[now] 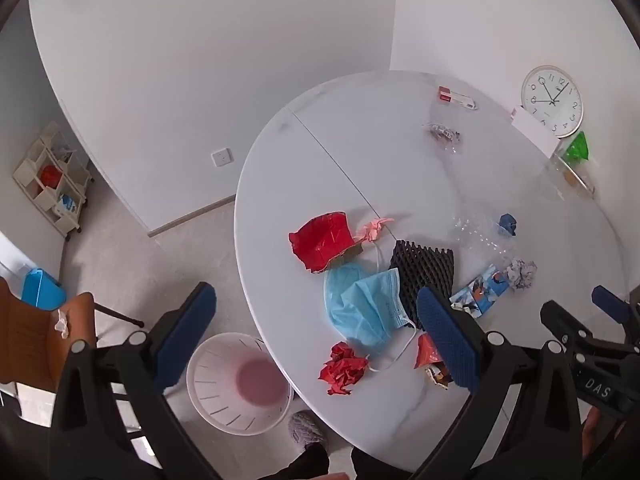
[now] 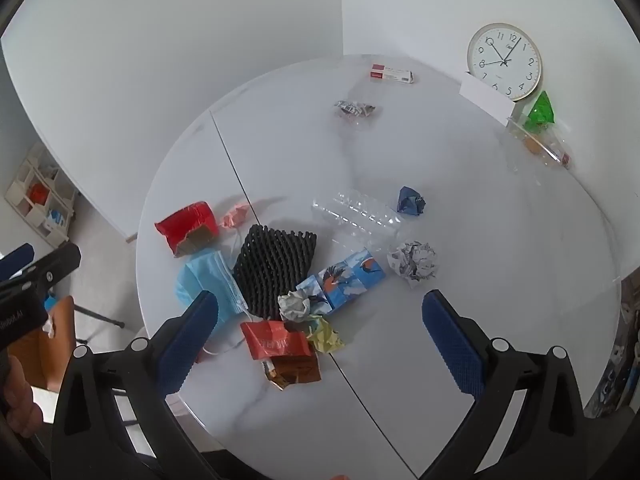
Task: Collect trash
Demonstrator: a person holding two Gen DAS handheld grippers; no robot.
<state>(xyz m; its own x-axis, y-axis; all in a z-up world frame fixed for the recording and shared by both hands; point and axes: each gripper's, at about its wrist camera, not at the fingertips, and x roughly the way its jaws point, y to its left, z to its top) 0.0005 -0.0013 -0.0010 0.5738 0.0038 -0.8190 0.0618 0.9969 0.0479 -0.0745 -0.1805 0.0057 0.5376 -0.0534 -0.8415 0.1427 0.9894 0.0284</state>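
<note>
Trash litters the round white table (image 2: 480,220): black foam mesh (image 2: 276,268) at centre, a blue face mask (image 1: 368,308) at its nine o'clock, a crumpled newspaper ball (image 2: 414,260) at three. On the floor at the table's seven o'clock stands a pink bin (image 1: 236,384). Left gripper (image 1: 316,336) and right gripper (image 2: 320,344) hover above, jaws wide, holding nothing.

Numerals 1 to 12 around the face of the clock (image 2: 505,62) at the back of the worktop (image 2: 460,200). "DAS" in white letters on the black body of the right hand-held gripper (image 1: 616,308), seen from the left wrist. Print on the red wrapper (image 2: 274,340) and the red-and-white box (image 2: 391,73) too small to read.
</note>
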